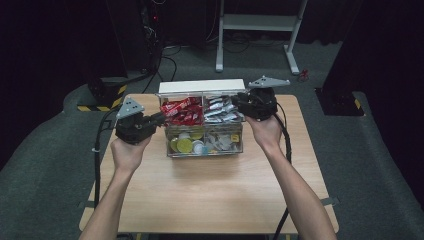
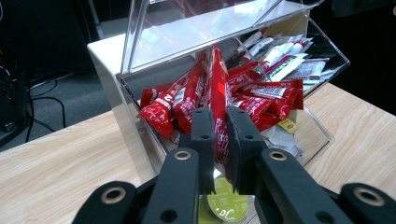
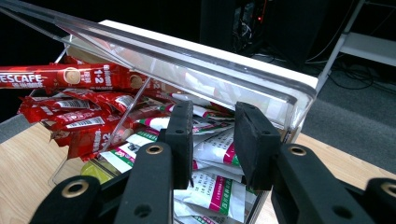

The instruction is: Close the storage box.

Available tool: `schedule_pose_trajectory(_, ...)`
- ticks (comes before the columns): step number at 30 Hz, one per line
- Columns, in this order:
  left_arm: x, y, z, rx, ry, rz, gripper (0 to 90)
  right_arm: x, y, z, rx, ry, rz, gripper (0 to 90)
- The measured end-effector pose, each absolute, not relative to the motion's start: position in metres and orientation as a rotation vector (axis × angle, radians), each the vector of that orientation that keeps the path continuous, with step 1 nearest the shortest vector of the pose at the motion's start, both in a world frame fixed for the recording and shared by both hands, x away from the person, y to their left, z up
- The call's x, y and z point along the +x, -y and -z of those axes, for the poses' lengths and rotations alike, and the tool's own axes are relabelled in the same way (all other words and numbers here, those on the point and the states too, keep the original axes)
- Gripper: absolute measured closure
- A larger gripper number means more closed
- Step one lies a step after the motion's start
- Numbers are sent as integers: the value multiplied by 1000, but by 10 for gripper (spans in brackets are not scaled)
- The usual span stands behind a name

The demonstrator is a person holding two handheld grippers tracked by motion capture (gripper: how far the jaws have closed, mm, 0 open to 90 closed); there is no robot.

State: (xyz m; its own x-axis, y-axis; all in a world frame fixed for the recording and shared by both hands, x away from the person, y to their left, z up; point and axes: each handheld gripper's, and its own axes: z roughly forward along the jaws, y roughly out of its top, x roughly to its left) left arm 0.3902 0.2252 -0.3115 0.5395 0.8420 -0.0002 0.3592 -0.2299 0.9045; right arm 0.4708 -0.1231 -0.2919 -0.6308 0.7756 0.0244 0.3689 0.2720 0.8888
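A clear acrylic box (image 1: 200, 86) with a white back stands at the far middle of the wooden table (image 1: 210, 195). Its upper left bin holds red Nescafe stick sachets (image 1: 182, 111), its upper right bin white and green sachets (image 1: 220, 109). My left gripper (image 1: 161, 118) is at the box's left side, shut on one red stick sachet (image 2: 217, 79) that runs up between the jaws (image 2: 220, 119). My right gripper (image 1: 235, 103) hovers open at the right bin, jaws apart (image 3: 212, 114) over the white sachets (image 3: 212, 161). The clear lid (image 3: 187, 65) is raised above them.
The lower bins hold round foil-topped capsules (image 1: 185, 145) and small packets (image 1: 222, 142); a green capsule (image 2: 224, 203) lies under the left jaws. Behind the table are a white metal stand (image 1: 255, 22), cables and dark equipment on grey carpet.
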Motion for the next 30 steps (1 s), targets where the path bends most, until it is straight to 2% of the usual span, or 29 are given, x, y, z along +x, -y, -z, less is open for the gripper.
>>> schedule_pose_trajectory(30,373,-235,309,1794,-966,-626,824,471,123,292,1029,-2136,-1311,678)
